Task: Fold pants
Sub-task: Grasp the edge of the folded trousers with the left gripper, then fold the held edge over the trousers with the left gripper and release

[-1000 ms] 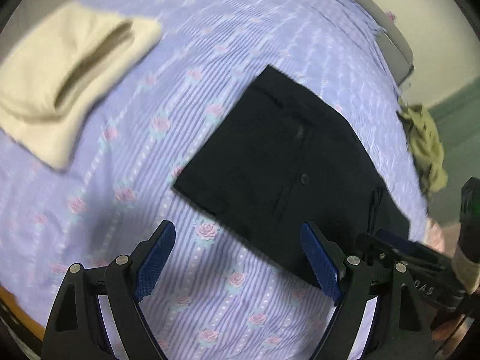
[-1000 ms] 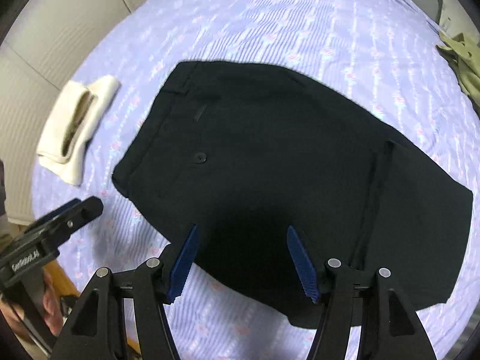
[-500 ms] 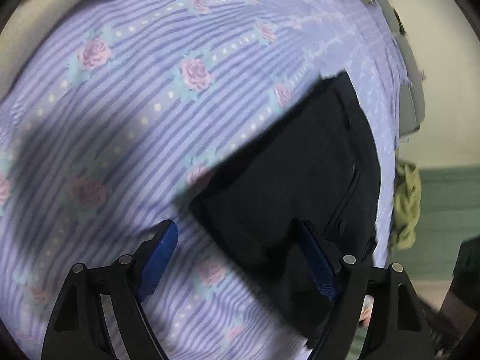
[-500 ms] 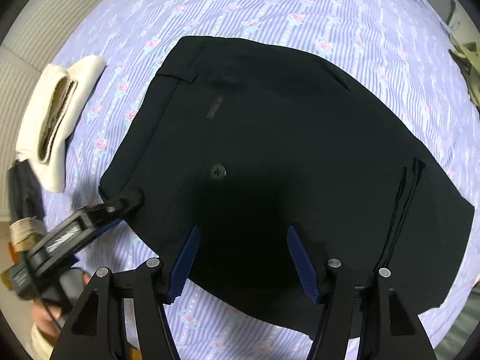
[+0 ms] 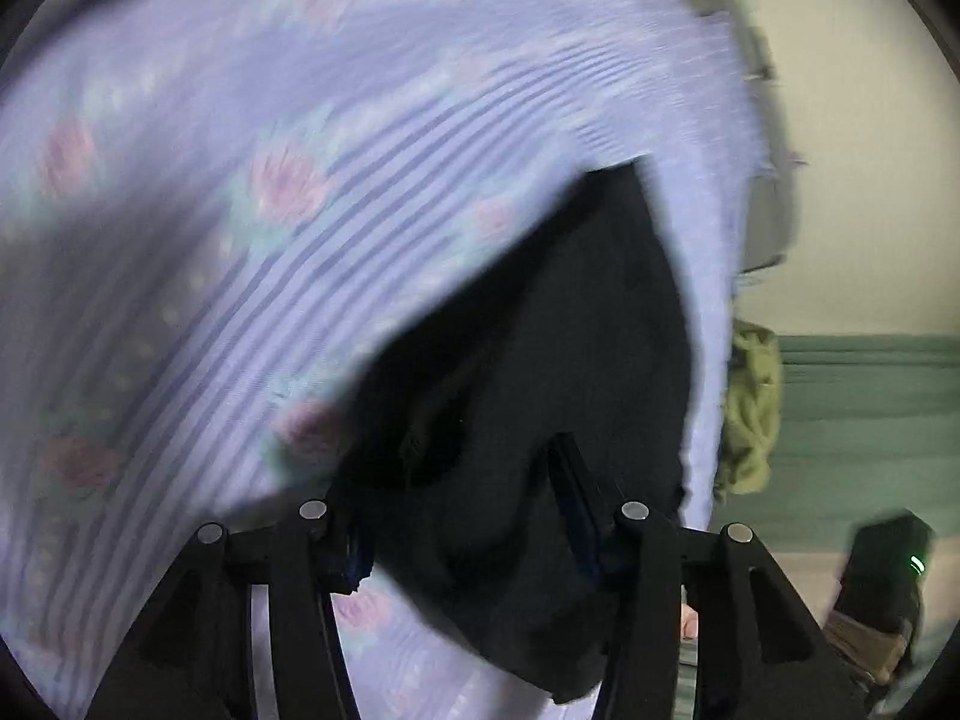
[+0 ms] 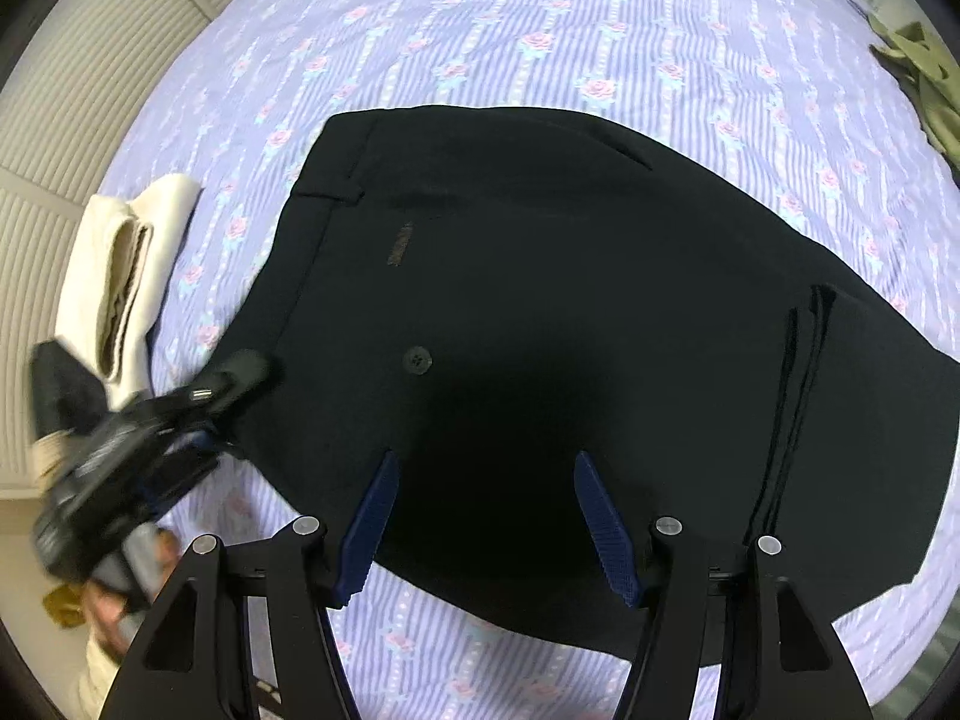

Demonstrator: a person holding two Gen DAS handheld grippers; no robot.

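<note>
Your left camera skims the black pants (image 5: 540, 372) closely; your right overlooks them (image 6: 600, 330) from above.

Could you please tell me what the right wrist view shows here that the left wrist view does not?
Only the right wrist view shows the black pants spread nearly whole, their button, the folded cream garment, and the left gripper at the pants' waist corner. Only the left wrist view shows the black fabric close up between its own fingers, and the green wall band. Both share the pants, the floral purple sheet and an olive cloth.
</note>
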